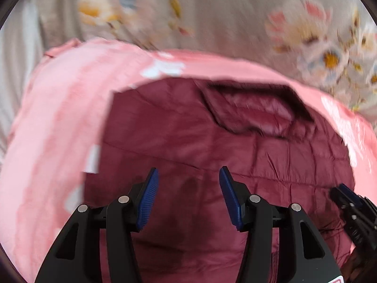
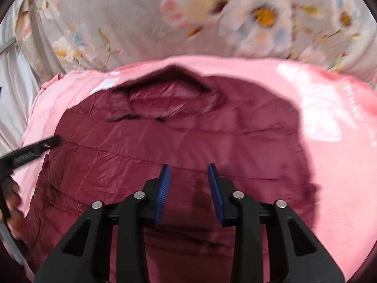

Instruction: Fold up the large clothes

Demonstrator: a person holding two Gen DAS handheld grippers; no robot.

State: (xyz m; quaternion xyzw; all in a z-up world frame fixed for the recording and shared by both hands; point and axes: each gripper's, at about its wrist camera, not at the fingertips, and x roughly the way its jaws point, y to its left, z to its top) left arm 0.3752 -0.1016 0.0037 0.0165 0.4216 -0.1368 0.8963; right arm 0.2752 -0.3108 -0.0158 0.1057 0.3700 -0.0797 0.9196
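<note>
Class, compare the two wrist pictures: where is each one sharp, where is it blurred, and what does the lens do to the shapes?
Left wrist view: the left gripper is sharp, while the maroon jacket and floral sheet are smeared. Right wrist view: the right gripper is crisp, the flowers blur, and light glares on the pink cover. Both views bulge and darken at the corners.

My jacket (image 2: 179, 146) is quilted maroon cloth, smooth with a slight sheen, glossier inside the collar (image 2: 165, 99). Under it, the pink sheet (image 2: 329, 165) is soft cloth, matt in most places, shiny where light hits. The grey floral cover (image 2: 132, 23) beyond looks like smooth matt fabric. My left gripper (image 1: 188, 176) and right gripper (image 2: 188, 172) are matt black plastic, with ribbed blue pads (image 2: 162, 193) and shiny metal pins (image 2: 139, 195).
</note>
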